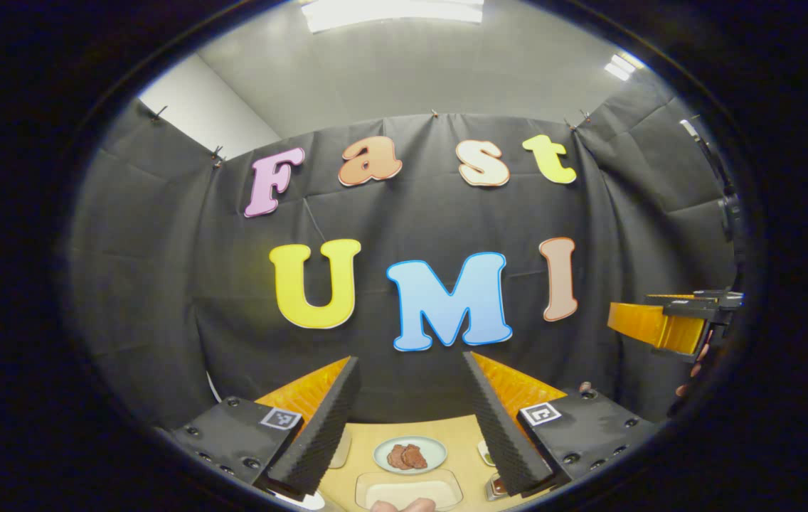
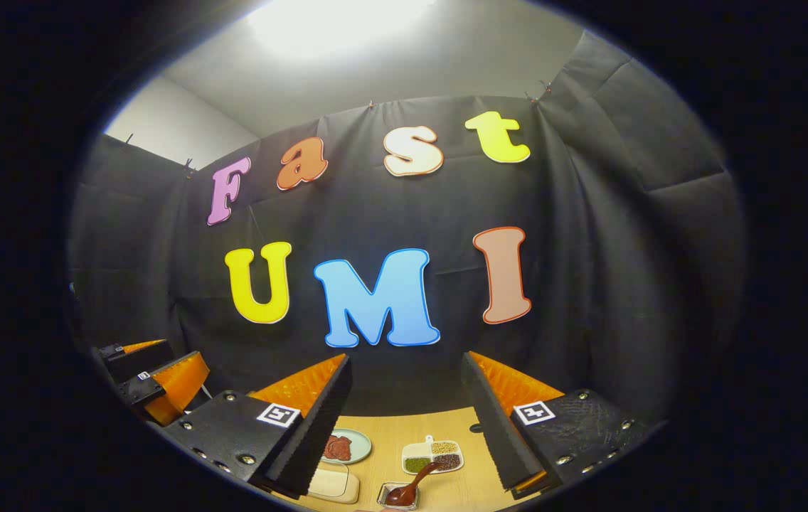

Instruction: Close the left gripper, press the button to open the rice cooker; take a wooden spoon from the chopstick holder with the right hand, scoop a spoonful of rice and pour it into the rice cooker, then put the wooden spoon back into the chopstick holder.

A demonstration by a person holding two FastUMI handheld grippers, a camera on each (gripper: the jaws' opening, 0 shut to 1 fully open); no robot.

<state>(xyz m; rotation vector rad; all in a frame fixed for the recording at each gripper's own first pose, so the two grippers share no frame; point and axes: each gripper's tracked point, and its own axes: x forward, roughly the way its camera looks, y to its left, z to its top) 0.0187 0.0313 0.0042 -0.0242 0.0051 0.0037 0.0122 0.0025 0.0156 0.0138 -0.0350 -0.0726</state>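
Observation:
My left gripper (image 1: 410, 359) is held up toward the booth's cloth wall, open, with nothing between its fingers. My right gripper (image 2: 406, 357) is raised the same way, also open and empty. Low in the right gripper view, a white divided dish (image 2: 432, 455) holds green, yellowish and brown grains on the wooden table (image 2: 390, 427). In front of it a dark brown spoon (image 2: 415, 482) rests in a small square dish (image 2: 393, 496). The right gripper (image 1: 663, 323) appears at the far right of the left gripper view, held by a hand. The left gripper (image 2: 155, 380) appears at the lower left of the right gripper view.
A pale round plate with brown food (image 1: 410, 455) (image 2: 343, 446) lies on the table between the fingers. A cream rectangular tray (image 1: 407, 489) (image 2: 333, 483) sits nearer. A bit of a hand (image 1: 404, 505) shows at the bottom edge. The black cloth wall stands behind the table.

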